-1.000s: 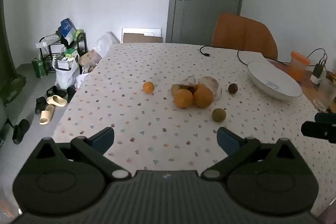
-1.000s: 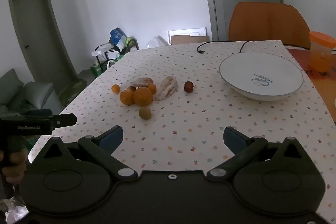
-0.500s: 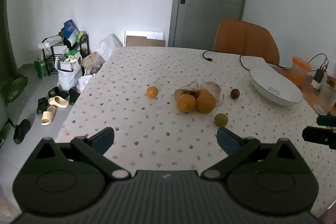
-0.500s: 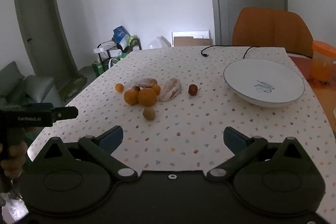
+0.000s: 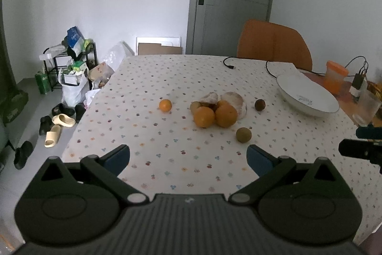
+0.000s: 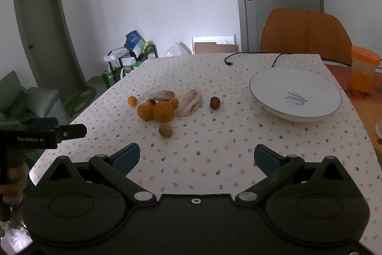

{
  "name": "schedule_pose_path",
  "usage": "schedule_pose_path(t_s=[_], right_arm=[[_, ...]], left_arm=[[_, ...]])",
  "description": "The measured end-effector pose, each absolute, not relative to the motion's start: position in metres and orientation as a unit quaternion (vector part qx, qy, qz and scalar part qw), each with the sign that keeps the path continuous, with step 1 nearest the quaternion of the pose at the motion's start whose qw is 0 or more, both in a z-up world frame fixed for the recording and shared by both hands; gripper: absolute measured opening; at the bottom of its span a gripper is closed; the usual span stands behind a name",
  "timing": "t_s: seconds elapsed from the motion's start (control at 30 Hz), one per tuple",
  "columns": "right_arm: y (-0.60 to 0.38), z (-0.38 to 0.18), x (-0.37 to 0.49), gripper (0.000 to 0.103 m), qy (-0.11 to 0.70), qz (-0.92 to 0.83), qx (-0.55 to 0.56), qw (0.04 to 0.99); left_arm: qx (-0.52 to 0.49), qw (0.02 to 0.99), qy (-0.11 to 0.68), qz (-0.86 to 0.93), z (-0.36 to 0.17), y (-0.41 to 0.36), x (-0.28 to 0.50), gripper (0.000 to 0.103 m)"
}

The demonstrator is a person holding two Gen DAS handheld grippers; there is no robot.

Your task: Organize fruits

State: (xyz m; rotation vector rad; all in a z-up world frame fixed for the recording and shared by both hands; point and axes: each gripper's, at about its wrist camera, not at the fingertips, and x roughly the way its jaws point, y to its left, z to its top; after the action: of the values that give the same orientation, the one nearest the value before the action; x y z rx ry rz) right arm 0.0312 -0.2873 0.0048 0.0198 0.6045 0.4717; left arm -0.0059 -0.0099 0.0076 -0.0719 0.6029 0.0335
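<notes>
Both cameras have drawn slightly nearer the fruit pile (image 5: pixel 214 109); left gripper (image 5: pixel 188 155) and right gripper (image 6: pixel 197 155) hang released, empty, plate (image 6: pixel 331 109) right of the pile unfilled.

Left wrist view from the table's (image 5: pixel 167 78) near edge facing the far door, right wrist view alongside, both sharing the central fruit cluster (image 5: pixel 214 109) (image 6: pixel 162 106)

Four oranges (image 6: pixel 163 111), two pomelo pieces (image 6: pixel 189 103), one plate (image 6: pixel 294 94)
</notes>
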Motion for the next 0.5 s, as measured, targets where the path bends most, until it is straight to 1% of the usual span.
schedule_pose_path(t_s=[0.5], right_arm=[[-0.2857, 0.0053, 0.0290, 0.103, 0.293, 0.232, 0.003, 0.927]], left_arm=[[-0.039, 0.954, 0.299, 0.013, 0.0068, -0.0112, -0.0057, 0.103]])
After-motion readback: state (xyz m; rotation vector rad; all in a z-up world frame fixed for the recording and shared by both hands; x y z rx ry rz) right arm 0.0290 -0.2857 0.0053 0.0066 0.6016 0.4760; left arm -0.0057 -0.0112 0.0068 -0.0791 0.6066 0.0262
